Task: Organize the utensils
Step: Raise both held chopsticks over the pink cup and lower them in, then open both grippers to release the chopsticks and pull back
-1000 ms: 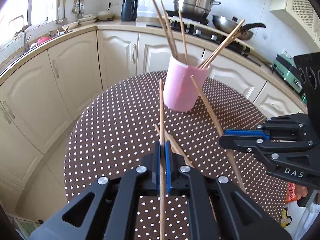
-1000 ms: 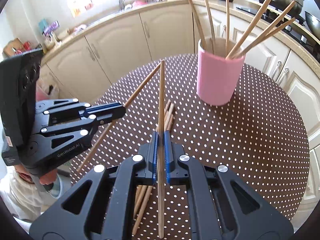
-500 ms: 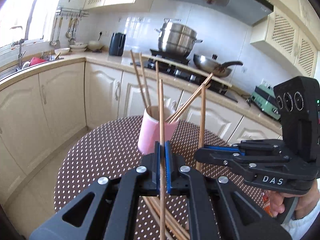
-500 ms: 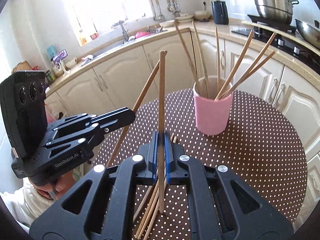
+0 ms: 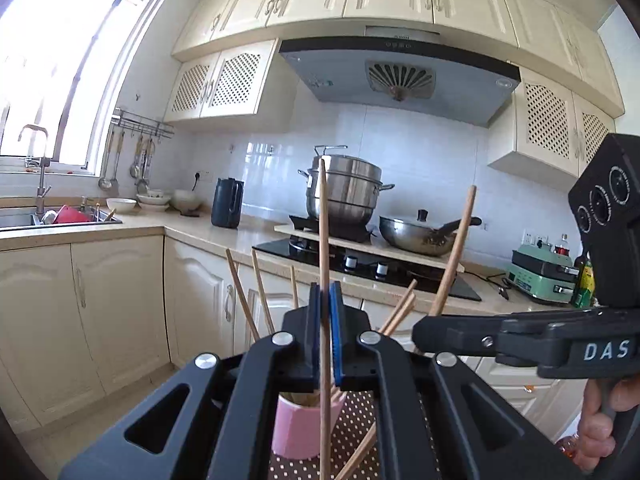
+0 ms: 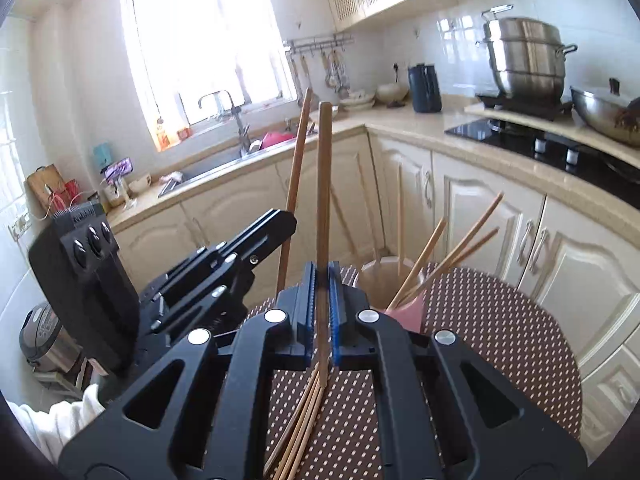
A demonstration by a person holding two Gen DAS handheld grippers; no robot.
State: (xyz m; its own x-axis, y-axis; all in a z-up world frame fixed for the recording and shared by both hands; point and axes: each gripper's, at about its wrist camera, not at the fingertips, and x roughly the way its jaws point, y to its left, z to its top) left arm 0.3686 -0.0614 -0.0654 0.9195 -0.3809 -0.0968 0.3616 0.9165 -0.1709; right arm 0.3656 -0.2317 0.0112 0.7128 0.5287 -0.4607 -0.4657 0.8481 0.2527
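On right gripper: perhaps "DAS".

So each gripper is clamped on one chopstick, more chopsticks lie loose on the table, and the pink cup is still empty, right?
Not quite: the pink cup is not empty. The right wrist view shows several chopsticks standing in it. The rest holds: the left gripper and right gripper each clamp one chopstick, and loose chopsticks lie on the table.
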